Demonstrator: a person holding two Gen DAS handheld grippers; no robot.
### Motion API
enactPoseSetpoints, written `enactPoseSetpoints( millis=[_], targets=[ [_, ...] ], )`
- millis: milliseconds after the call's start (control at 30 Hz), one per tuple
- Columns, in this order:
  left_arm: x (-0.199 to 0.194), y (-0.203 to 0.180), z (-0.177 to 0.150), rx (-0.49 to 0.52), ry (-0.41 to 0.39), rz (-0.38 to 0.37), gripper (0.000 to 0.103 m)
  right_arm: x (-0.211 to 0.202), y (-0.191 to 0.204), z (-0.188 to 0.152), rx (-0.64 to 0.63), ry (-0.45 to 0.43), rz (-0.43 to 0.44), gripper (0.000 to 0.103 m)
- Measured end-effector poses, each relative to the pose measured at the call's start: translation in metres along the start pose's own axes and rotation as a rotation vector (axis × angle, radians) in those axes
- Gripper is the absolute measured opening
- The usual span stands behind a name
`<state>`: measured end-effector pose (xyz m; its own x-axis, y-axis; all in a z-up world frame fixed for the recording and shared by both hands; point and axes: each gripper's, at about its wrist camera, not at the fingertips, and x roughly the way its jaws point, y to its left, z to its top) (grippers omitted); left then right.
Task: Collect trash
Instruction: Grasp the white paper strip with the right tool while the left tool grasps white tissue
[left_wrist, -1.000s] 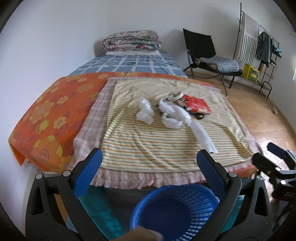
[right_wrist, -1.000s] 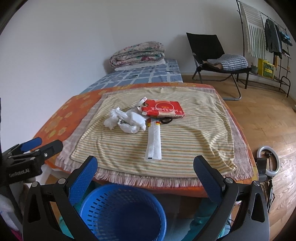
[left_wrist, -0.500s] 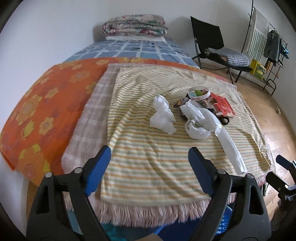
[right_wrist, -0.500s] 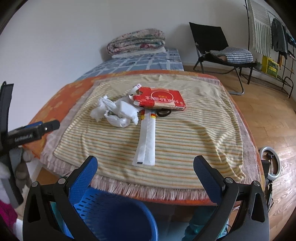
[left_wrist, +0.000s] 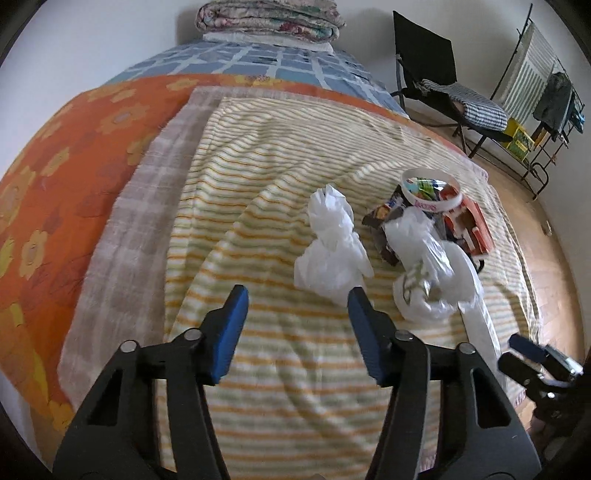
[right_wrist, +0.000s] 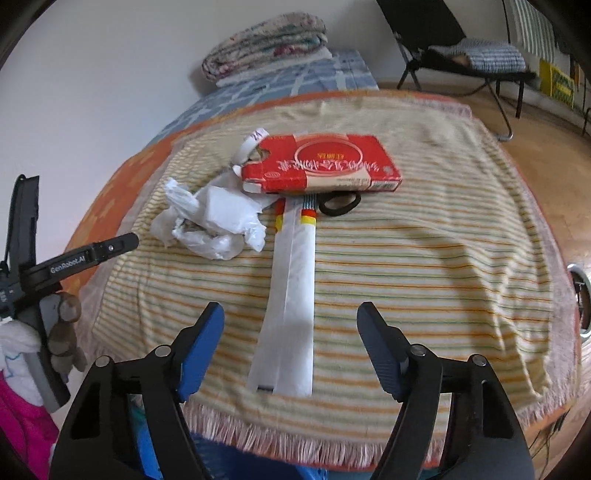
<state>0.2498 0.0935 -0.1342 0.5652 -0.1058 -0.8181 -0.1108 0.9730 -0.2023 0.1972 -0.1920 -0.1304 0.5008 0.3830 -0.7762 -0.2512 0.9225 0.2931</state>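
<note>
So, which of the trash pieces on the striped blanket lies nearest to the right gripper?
The long flat white wrapper with the red-yellow end: it reaches in between the right gripper fingers, while the crumpled bags and red box lie farther away.

Your left gripper has black angular arms with triangular cutouts, silver round screws at the joints and flat blue pads on its fingers. Your right gripper is built the same: black frame, silver screws, blue pads. Seen from the right wrist view, the left one's black arm carries white "GenRobot.AI" lettering.
</note>
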Motion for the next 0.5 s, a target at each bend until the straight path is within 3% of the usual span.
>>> enactPoseSetpoints(
  millis=[100,200,300,500],
  targets=[
    [0.011,-0.002,0.007,0.006,0.007,-0.002,0.056,0.012,-0.003,0.003,0.014,0.026,0.012,0.061],
    [0.021,-0.006,0.01,0.02,0.021,-0.005,0.047,0.023,-0.006,0.005,0.032,0.047,0.023,0.059],
    [0.028,-0.008,0.012,0.022,0.028,-0.027,0.047,0.03,-0.007,0.005,0.038,0.061,0.032,0.051],
    [0.034,-0.015,0.013,0.021,0.04,-0.08,0.045,0.036,-0.004,0.009,0.031,0.064,0.024,0.05]
  ],
)
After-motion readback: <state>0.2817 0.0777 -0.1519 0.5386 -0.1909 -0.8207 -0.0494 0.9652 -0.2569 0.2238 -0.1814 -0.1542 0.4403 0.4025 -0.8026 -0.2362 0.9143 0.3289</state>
